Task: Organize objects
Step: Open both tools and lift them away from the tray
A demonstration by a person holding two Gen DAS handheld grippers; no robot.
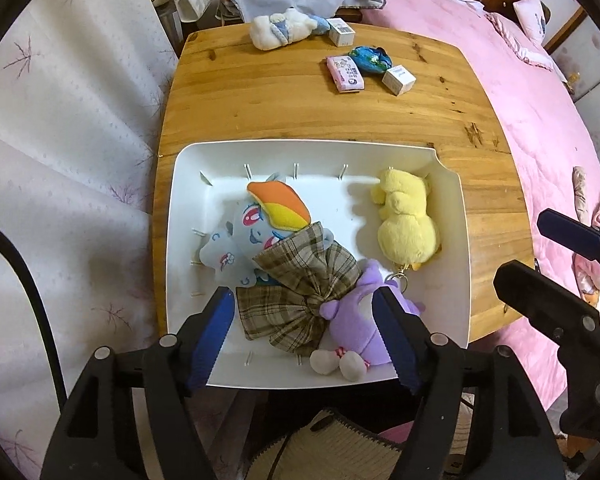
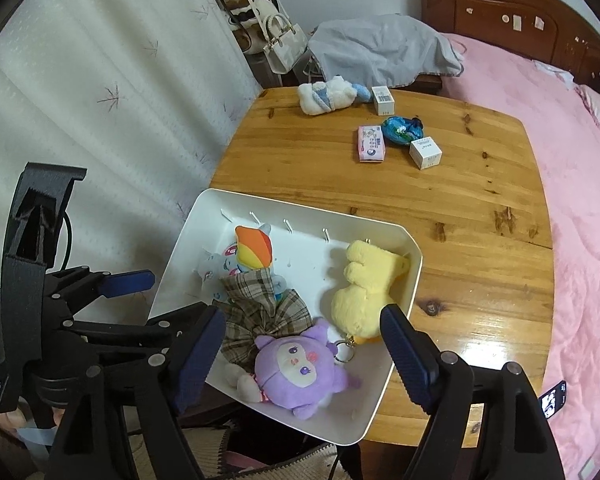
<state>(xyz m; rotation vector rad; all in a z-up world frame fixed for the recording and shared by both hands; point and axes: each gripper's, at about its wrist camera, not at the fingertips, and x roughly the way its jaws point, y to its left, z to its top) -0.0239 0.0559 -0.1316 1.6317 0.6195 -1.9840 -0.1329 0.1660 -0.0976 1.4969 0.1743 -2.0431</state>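
A white tray (image 1: 320, 150) (image 2: 384, 392) sits at the near edge of a wooden table (image 1: 300, 112) (image 2: 460, 208). In it lie a yellow plush (image 1: 408, 220) (image 2: 364, 288), a purple plush (image 1: 356, 320) (image 2: 296, 368), a plaid bow (image 1: 300, 288) (image 2: 256, 300) and a blue pony plush with an orange mane (image 1: 260, 216) (image 2: 244, 256). My left gripper (image 1: 304, 336) (image 2: 136, 296) is open and empty above the tray's near side. My right gripper (image 2: 304, 360) (image 1: 556, 256) is open and empty above the tray's near corner.
At the table's far end lie a white and blue plush (image 1: 280, 28) (image 2: 332, 94), two white boxes (image 1: 342, 32) (image 1: 398, 78), a pink packet (image 1: 346, 74) (image 2: 371, 144) and a blue pouch (image 1: 370, 60) (image 2: 402, 130). A pink bed (image 2: 560, 140) is right, a curtain (image 2: 100, 120) left.
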